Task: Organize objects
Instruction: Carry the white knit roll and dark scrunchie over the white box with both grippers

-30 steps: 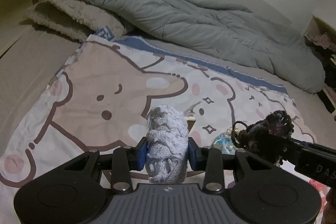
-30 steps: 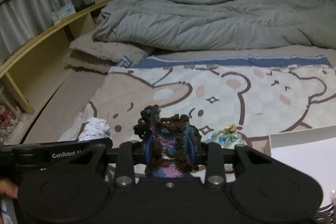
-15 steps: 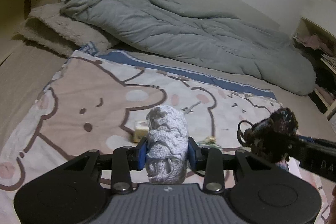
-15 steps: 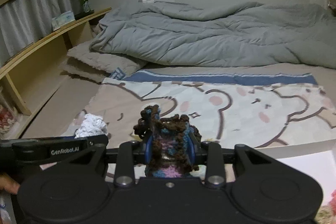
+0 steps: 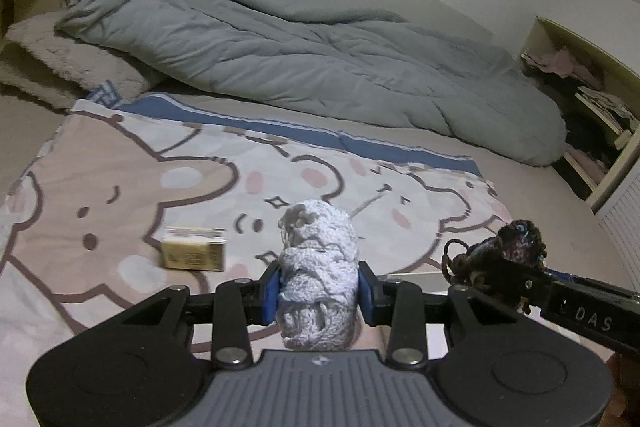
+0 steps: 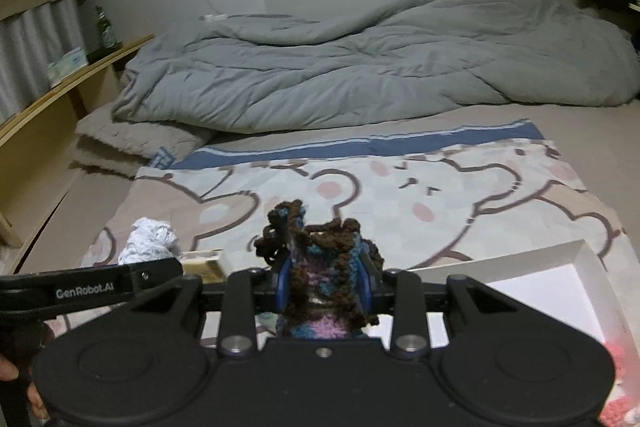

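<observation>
My left gripper (image 5: pixel 318 293) is shut on a white crochet bundle (image 5: pixel 318 267) and holds it above the cartoon bear blanket (image 5: pixel 120 179). My right gripper (image 6: pixel 324 289) is shut on a brown, blue and pink crochet piece (image 6: pixel 320 263). That piece also shows in the left wrist view (image 5: pixel 500 259) at the right, and the white bundle shows in the right wrist view (image 6: pixel 150 241) at the left. A small yellow box (image 5: pixel 194 253) lies on the blanket left of the left gripper. A white open box (image 6: pixel 540 279) lies under the right gripper, to its right.
A rumpled grey duvet (image 5: pixel 300 43) and a beige pillow (image 5: pixel 60 67) lie at the far end of the bed. A wooden shelf (image 6: pixel 48 107) runs along the left. Shelves with clothes (image 5: pixel 592 99) stand at the right.
Both grippers have risen and tilted up while holding their crochet pieces. The yellow box has come into view on the left, and the blue wrapped item on the blanket has dropped out of view.
</observation>
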